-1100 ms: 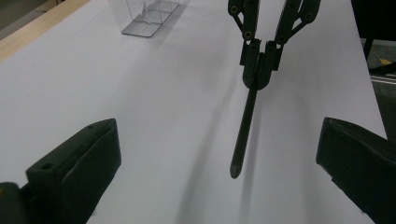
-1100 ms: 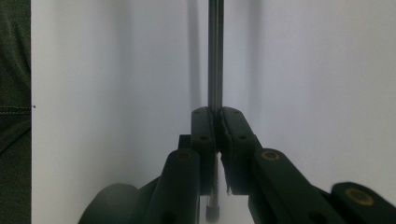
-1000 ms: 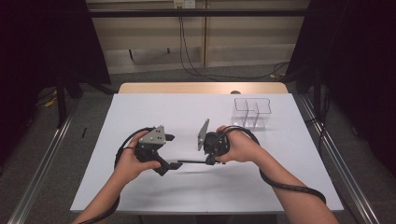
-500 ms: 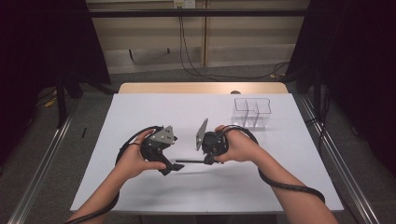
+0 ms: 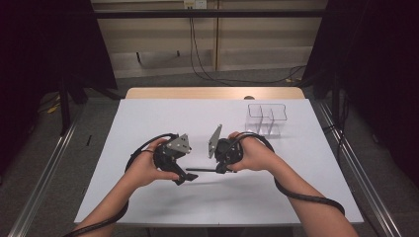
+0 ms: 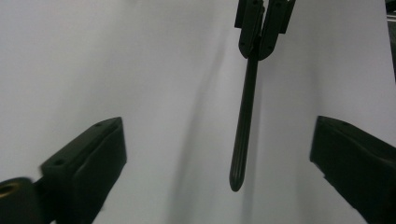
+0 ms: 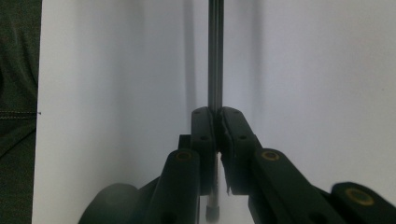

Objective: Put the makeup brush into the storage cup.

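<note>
A thin black rod [image 5: 200, 170] lies level just above the white table [image 5: 148, 118]. My right gripper [image 5: 221, 169] is shut on one end of it; in the right gripper view the jaws [image 7: 218, 116] pinch the rod [image 7: 215, 56], which runs straight ahead. My left gripper [image 5: 185, 177] faces it from the left. In the left gripper view its jaws [image 6: 217, 125] stand wide apart and have just been closing a little. The rod's ribbed free end [image 6: 238, 158] lies between them, touching neither pad. The right gripper [image 6: 259, 28] shows at the top of that view.
A clear plastic box with compartments [image 5: 264, 118] stands at the back right of the table. Cables trail from both grippers over the forearms. Metal rails run along both sides of the table, with dark floor beyond.
The left hand has edged slightly to the right, toward the rod's free end. The right hand and the rod have kept still.
</note>
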The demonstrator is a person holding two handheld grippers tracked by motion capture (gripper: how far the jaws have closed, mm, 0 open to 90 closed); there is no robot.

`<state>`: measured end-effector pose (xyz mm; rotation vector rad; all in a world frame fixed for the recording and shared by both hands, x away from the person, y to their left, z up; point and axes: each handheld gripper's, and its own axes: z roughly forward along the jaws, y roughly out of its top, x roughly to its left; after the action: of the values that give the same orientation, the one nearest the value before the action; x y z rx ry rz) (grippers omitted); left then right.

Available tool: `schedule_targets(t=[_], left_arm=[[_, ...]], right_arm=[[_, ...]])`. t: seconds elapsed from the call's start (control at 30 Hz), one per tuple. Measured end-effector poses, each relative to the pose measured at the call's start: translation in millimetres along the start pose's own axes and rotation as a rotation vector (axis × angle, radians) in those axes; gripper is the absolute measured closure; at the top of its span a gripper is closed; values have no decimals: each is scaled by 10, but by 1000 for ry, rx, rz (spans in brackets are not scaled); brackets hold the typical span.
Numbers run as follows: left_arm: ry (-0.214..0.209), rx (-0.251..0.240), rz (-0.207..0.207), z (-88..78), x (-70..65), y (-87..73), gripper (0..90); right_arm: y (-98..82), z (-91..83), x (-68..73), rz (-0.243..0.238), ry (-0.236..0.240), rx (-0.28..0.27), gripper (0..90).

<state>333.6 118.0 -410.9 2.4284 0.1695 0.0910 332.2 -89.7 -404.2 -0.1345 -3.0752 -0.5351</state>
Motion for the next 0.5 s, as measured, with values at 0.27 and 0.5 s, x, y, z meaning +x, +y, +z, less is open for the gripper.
schedule_targets(t=[0.27, 0.5], left_arm=[[-3, 31, 0, 19, 6, 2, 264], [-30, 51, 45, 54, -16, 16, 509]], right_arm=[[10, -25, -4, -6, -4, -3, 851], [19, -31, -10, -12, -9, -3, 851]])
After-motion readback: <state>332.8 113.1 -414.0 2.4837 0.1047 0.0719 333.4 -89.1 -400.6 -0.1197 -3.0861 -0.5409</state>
